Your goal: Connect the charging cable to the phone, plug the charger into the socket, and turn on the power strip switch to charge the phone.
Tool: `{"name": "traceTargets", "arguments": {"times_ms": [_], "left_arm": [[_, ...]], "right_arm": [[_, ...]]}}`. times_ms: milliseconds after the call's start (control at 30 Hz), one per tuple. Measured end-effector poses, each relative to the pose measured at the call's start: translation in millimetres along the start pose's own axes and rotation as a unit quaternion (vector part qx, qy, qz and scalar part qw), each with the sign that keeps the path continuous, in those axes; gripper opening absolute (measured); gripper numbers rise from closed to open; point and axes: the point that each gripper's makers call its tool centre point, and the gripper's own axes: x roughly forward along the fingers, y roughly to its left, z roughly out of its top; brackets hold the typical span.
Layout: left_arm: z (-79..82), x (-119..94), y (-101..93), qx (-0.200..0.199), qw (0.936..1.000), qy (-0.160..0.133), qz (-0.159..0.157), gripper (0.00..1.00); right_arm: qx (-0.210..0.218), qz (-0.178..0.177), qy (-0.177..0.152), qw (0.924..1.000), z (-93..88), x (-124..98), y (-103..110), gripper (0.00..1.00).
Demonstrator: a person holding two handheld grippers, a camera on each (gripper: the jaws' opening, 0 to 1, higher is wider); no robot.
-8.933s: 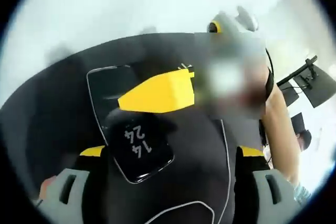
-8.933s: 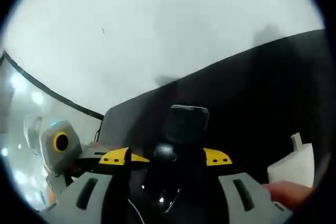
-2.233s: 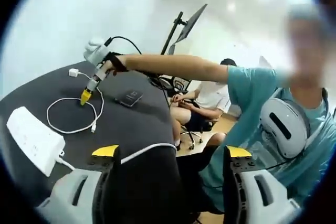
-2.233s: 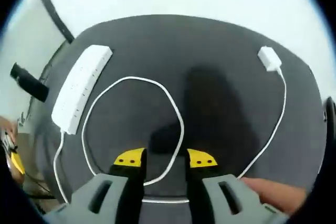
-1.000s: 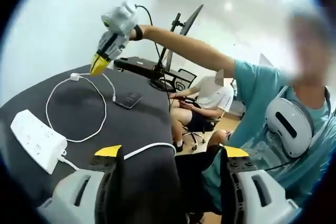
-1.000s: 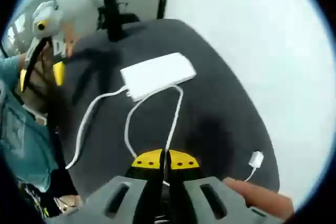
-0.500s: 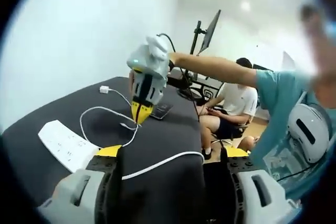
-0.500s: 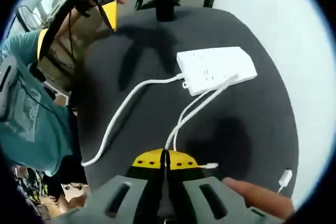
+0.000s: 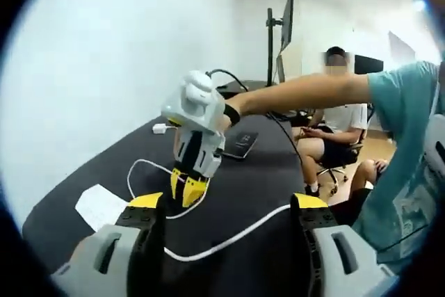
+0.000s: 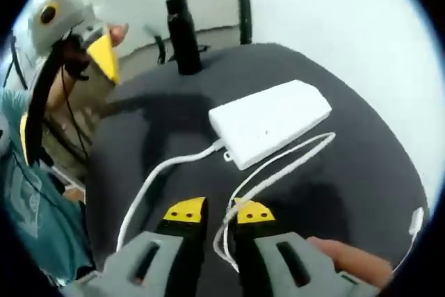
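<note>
On the black table (image 9: 257, 186) lies a thin white charging cable (image 9: 147, 169) in a loop, ending at a white charger (image 9: 160, 129). A dark phone (image 9: 240, 142) lies flat behind it. The white power strip (image 10: 271, 123) is close ahead in the right gripper view. My right gripper (image 10: 220, 213) is low over the table, jaws a little apart, and the cable (image 10: 227, 231) runs through the gap. The left gripper view shows it tip down (image 9: 186, 186) over the loop. My left gripper (image 9: 226, 203) hangs wide open at the table's near edge, holding nothing.
The strip's thick white cord (image 9: 233, 233) trails toward the near edge. A black bottle (image 10: 182, 36) stands at the table's far side. A seated person (image 9: 335, 126) and a monitor on a stand (image 9: 285, 26) are behind the table. The left gripper (image 10: 65, 94) shows off the table's edge.
My right gripper's jaws, pressed together half a second ago, now stand slightly apart around the cable. It has come lower and nearer the power strip. My left gripper stays open.
</note>
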Motion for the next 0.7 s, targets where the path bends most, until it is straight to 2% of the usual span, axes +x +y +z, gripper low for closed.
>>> {"name": "traceTargets", "arguments": {"times_ms": [67, 167, 233, 433, 567, 667, 700], "left_arm": [[5.4, 6, 1.7, 0.002, 1.0, -0.005, 0.004, 0.66], [11.8, 15, -2.9, 0.0, 1.0, -0.007, -0.005, 0.66], [15.7, 21, -5.5, 0.009, 0.9999, -0.006, -0.008, 0.66], [24.5, 34, -8.5, 0.006, 0.9997, -0.011, -0.02, 0.66], [29.9, 46, -11.6, 0.009, 0.9996, -0.009, -0.026, 0.66], [37.4, 57, -8.1, 0.02, 0.9995, -0.006, -0.025, 0.66], [41.8, 60, -6.2, 0.023, 0.9994, -0.007, -0.023, 0.65]], "right_arm": [[-0.001, 0.0, -0.005, 1.0, -0.8, -4, -4, 0.15], [0.015, 0.007, -0.014, 0.9998, 0.4, -11, -6, 0.16], [0.029, 0.008, -0.036, 0.9989, 5.0, -19, -9, 0.17], [0.044, -0.01, -0.046, 0.9979, -3.5, -39, -29, 0.17], [0.072, -0.007, -0.094, 0.9929, 3.4, -56, -36, 0.2], [0.081, -0.007, -0.112, 0.9904, 1.2, -63, -41, 0.2], [0.078, -0.01, -0.113, 0.9905, -0.6, -62, -42, 0.15]]}}
